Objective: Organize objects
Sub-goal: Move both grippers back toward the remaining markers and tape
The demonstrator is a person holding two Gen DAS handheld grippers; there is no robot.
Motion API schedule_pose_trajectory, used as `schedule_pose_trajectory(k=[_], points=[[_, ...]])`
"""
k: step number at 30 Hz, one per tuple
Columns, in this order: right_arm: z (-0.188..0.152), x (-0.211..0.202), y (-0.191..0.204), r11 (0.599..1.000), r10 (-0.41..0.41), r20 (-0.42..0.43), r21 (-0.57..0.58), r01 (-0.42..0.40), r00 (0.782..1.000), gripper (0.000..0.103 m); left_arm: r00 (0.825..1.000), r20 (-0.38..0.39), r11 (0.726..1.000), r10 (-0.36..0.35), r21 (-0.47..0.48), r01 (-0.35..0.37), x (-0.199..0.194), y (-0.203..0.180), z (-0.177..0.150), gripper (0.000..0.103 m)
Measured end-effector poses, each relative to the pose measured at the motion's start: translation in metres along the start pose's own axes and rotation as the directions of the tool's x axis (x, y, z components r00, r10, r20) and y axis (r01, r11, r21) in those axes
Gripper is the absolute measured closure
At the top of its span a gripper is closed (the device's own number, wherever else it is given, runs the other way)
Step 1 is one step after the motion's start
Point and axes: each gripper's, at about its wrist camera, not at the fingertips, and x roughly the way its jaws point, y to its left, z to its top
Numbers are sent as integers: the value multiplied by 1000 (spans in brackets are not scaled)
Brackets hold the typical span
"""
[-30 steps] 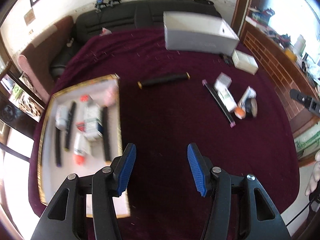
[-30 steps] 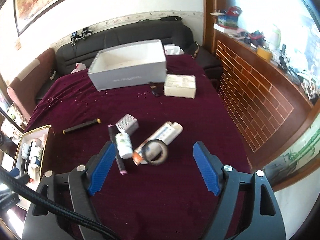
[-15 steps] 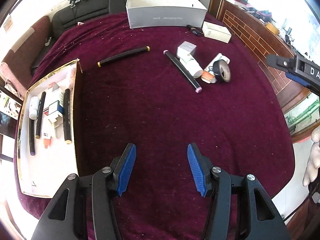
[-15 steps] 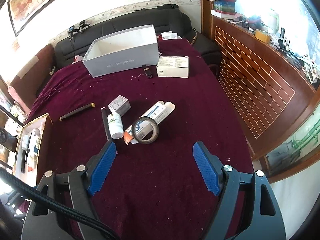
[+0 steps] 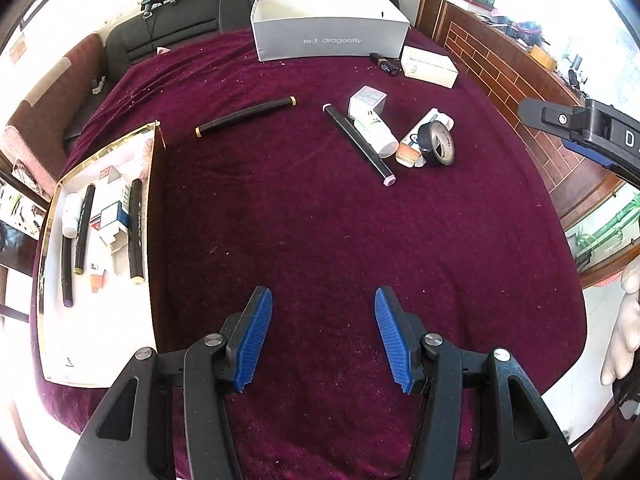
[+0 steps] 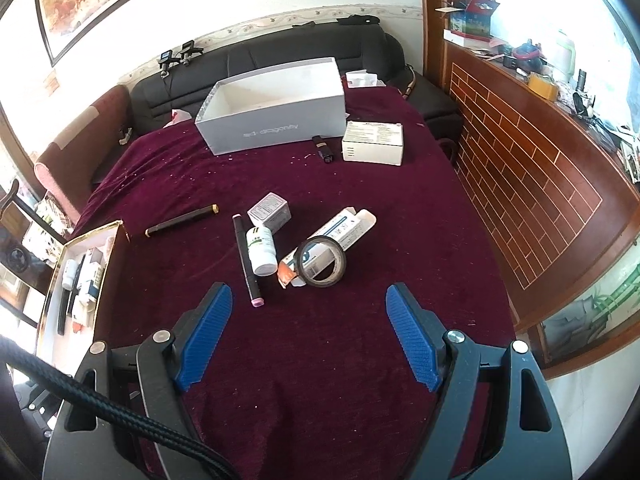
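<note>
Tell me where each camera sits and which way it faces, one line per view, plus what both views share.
Left wrist: on the left tongs, angled down over the maroon cloth; own blue pads open and empty, the right tongs at the right edge.
Right wrist: on the right tongs, facing the tape roll; own pads open, cable at lower left.
Shared: the grey box, gold-rimmed tray, black pen, white bottle.

Pens (image 5: 246, 116), bottle (image 6: 262, 250), boxes (image 6: 270, 212), tape roll (image 6: 323, 257) lie scattered on cloth.
</note>
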Motion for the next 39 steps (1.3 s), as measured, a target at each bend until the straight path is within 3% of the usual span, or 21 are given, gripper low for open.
schedule_pose_trajectory(k=[30, 39], points=[[-9, 28, 25, 999, 28, -85, -23, -30, 996, 23, 998, -64, 999, -20, -29, 18, 19, 15, -6, 55], [1, 50, 33, 998, 54, -147, -19, -58, 988, 23, 994, -79, 989, -78, -128, 67, 31, 47, -8, 55]])
